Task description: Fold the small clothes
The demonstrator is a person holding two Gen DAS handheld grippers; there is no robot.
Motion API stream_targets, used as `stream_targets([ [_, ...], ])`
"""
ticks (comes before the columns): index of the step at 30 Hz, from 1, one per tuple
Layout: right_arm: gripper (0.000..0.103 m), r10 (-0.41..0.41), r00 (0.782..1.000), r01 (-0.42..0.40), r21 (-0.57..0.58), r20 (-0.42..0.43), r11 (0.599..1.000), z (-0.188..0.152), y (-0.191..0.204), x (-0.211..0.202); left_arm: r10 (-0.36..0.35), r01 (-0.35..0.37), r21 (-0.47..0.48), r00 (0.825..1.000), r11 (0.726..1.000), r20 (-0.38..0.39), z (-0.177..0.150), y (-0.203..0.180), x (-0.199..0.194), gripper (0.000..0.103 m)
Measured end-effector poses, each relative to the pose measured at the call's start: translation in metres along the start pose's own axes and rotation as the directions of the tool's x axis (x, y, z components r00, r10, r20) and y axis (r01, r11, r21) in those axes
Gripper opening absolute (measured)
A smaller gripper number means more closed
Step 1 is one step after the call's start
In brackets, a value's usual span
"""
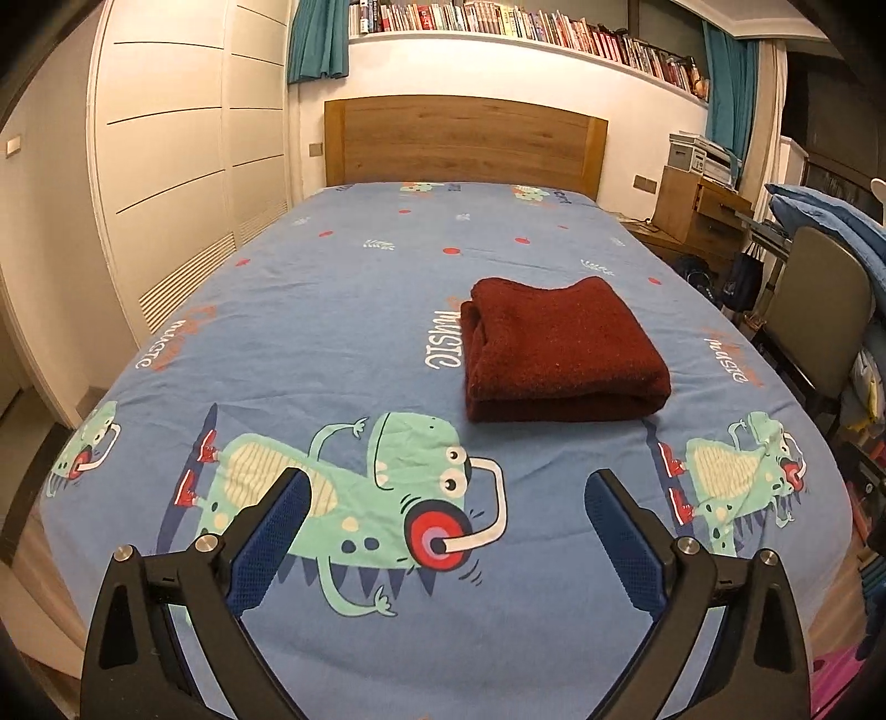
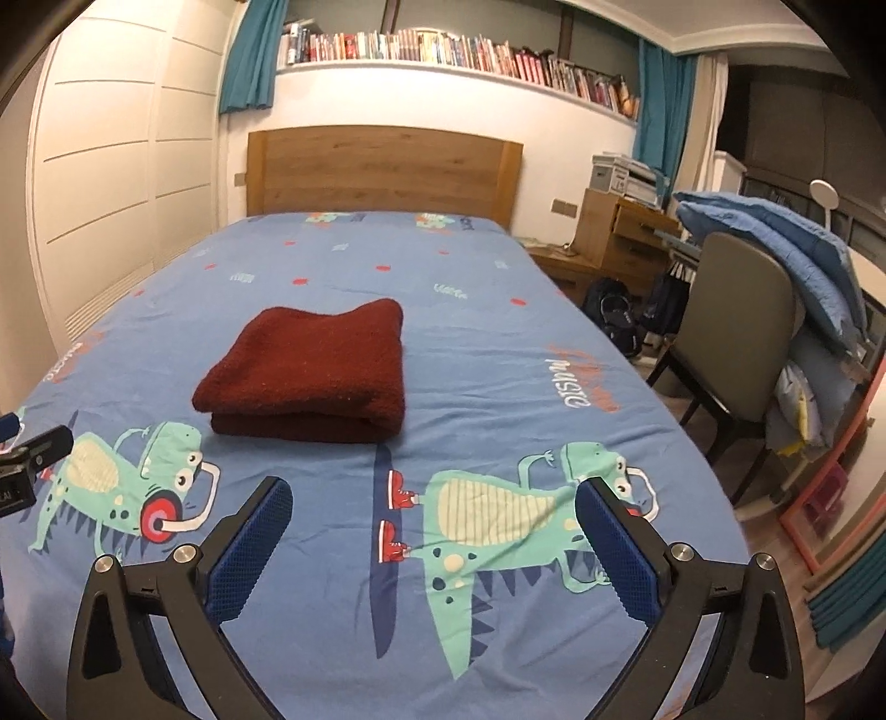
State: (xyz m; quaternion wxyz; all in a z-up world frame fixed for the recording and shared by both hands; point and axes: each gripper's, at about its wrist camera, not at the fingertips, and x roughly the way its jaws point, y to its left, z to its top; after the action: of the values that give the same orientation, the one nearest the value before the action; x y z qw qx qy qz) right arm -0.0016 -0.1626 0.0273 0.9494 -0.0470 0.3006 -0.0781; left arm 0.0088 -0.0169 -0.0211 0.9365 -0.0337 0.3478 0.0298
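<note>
Left claw: the left gripper (image 1: 446, 501) is closest to the camera, low over the near end of the bed. Its two blue pads (image 1: 274, 534) stand wide apart and hold nothing.
Right claw: the right gripper (image 2: 433, 509) hangs over the near end too, its blue pads (image 2: 617, 545) wide apart with nothing between them.
Under the claws: a blue bed sheet (image 1: 343, 310) with green dinosaurs (image 1: 354, 498) wearing red headphones. One dinosaur lies right under the left claw, and another dinosaur (image 2: 515, 520) lies under the right one.
Clothes: a dark red sweater (image 1: 559, 349) lies folded in a neat square on the sheet, near the middle of the bed. It sits beyond both claws and touches neither. From the right wrist view the sweater (image 2: 315, 368) is ahead and to the left.
Far end: a wooden headboard (image 1: 465, 138), with a long shelf of books (image 1: 515, 22) up on the wall.
Right side: a chair (image 2: 736, 321) beside the bed with blue bedding (image 2: 775, 243) piled behind it.
</note>
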Motion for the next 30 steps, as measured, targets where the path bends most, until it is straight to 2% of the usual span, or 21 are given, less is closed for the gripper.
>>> stream_targets([
  [12,0.102,-0.016,0.999,0.016,0.008,0.05,1.0,-0.002,-0.002,-0.019,0.06,-0.061,0.021,0.997,0.998,0.043,-0.009,-0.006,-0.005,0.098],
  [30,0.102,-0.005,0.999,0.003,0.053,0.052,0.999,-0.009,-0.014,-0.009,0.079,-0.081,0.019,0.995,0.997,0.063,-0.007,-0.017,-0.003,0.098],
])
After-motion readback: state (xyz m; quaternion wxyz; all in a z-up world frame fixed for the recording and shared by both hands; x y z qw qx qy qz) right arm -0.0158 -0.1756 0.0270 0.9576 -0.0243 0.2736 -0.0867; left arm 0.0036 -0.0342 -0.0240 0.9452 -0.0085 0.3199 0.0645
